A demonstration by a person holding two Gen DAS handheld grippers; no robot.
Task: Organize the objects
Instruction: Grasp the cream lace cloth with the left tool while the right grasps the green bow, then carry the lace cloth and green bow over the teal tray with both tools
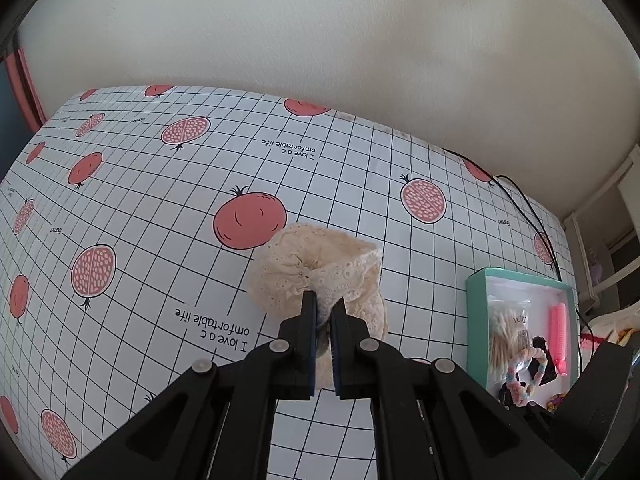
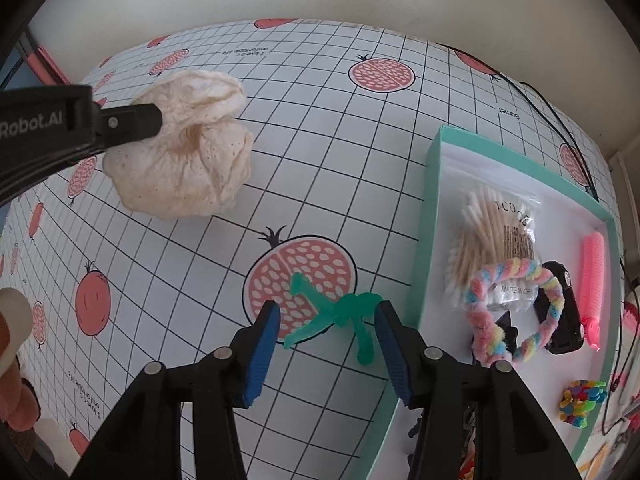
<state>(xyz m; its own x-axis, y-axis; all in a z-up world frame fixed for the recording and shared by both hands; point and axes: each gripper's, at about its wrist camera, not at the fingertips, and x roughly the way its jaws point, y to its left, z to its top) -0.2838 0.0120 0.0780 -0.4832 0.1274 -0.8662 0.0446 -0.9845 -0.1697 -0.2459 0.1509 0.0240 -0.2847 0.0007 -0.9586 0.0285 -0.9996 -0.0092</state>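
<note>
- Cream lace scrunchie (image 1: 320, 280) sits pinched in our left tool (image 1: 324, 312); the jaws stand narrow, closed on a fold of its fabric, and the rest of the scrunchie bulges out ahead of the tips.
- From the right wrist view the same scrunchie (image 2: 184, 152) appears far ahead and to the left of our right tool, with one black finger of the left tool reaching into its gathered middle.
- We cannot tell whether the scrunchie rests on the desk (image 1: 160, 200) or hangs just above it.
- Our right tool (image 2: 326, 316) is spread wide, its blue pads on either side of a green plastic hair clip (image 2: 340, 316) that lies on the desk; neither pad clearly touches the clip.
- Just to the right of the right tool stands a teal box (image 2: 424, 216), open on top, its near wall close beside the right finger.
- Inside the box we see a bag of cotton swabs (image 2: 492, 240), a pastel twisted hair tie (image 2: 516, 312), a pink roller (image 2: 592, 280), a black clip (image 2: 560, 312) and a small heap of coloured clips (image 2: 580, 400).
- Ahead of and to the left of both tools the checked, pomegranate-printed desk cover lies bare up to the wall (image 1: 360, 40).
- A black cable (image 1: 528, 208) runs along the desk's far right edge, beyond the box.
</note>
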